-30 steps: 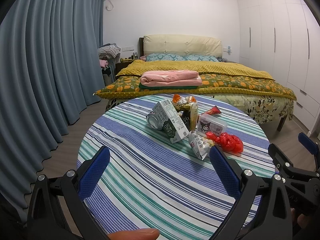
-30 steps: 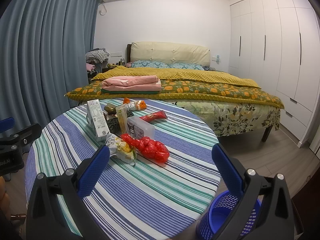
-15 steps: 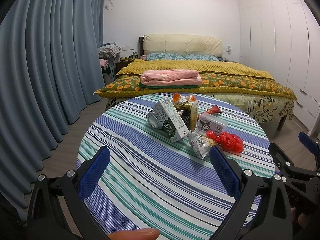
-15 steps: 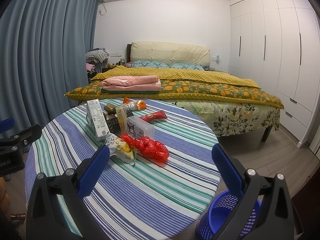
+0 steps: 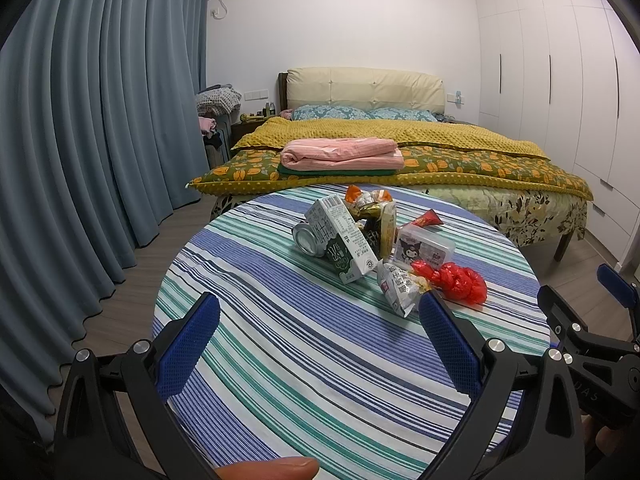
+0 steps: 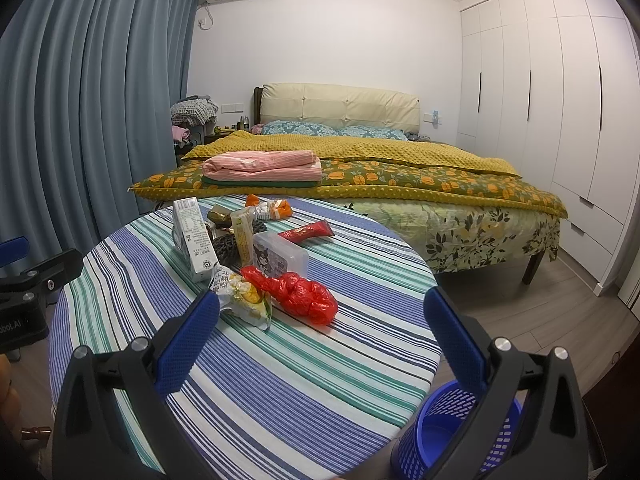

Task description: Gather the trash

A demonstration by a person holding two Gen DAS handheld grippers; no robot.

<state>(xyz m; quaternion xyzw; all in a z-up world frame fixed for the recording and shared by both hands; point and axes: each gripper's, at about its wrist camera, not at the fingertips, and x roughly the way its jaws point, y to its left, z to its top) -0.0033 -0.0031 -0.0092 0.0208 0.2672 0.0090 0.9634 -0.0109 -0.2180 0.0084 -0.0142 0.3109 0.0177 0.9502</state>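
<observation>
Trash heaped on striped table; both hand-held grippers spread, empty.

I am seeing "60P" on the little clear box with the cartoon face. I am seeing letters "UAS" on my right gripper's black body and "obot.AI" on my left gripper's body. The milk carton is showing big writing and tiny print that I cannot read.

Trash on table (bed behind).
</observation>
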